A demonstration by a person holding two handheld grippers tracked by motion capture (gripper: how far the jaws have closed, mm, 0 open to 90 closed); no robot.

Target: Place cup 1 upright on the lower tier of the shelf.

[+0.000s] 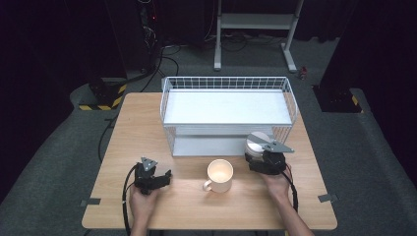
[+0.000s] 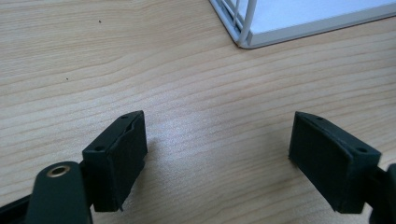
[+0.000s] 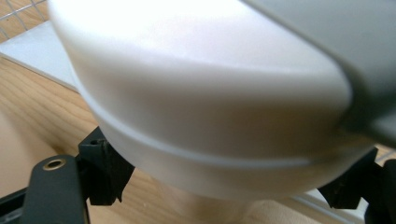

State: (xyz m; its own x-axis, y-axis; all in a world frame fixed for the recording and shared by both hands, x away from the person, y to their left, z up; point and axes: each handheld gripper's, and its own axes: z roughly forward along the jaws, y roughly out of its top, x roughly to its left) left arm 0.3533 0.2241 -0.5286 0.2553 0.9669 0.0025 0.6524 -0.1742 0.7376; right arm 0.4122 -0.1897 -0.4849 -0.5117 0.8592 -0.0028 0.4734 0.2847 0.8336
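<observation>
Pale wood-grain surface [image 1: 196, 206], rectangular, set on grey carpet, with a white metal stand [image 1: 255, 24] and black cables on the floor beyond its far edge. White wire-mesh two-tier rack [image 1: 228, 110] across the far half of the surface, its flat white shelf bare on top, its lower tier open toward the person. Cream ceramic mug [image 1: 219, 175] upright near the middle of the near half, just in front of the rack, handle turned toward the near left, standing between the two hands and apart from both.

Round white lidded container [image 1: 257, 145] at the rack's near right corner, close against the wire and partly hidden under the grey plate. Right tongs [image 1: 259, 156] clamped on that container: in the right gripper view the white body [image 3: 205, 107] sat pressed between the black jaws, blocking most of the rack behind. Right hand [image 1: 276, 183] behind them, cable trailing back along the forearm.

Left tongs [image 2: 217, 149] spread wide apart over bare wood, nothing between them, the rack's corner [image 2: 245, 39] ahead to the right. Left hand [image 1: 142, 200] low at the near left, well apart from the mug.
</observation>
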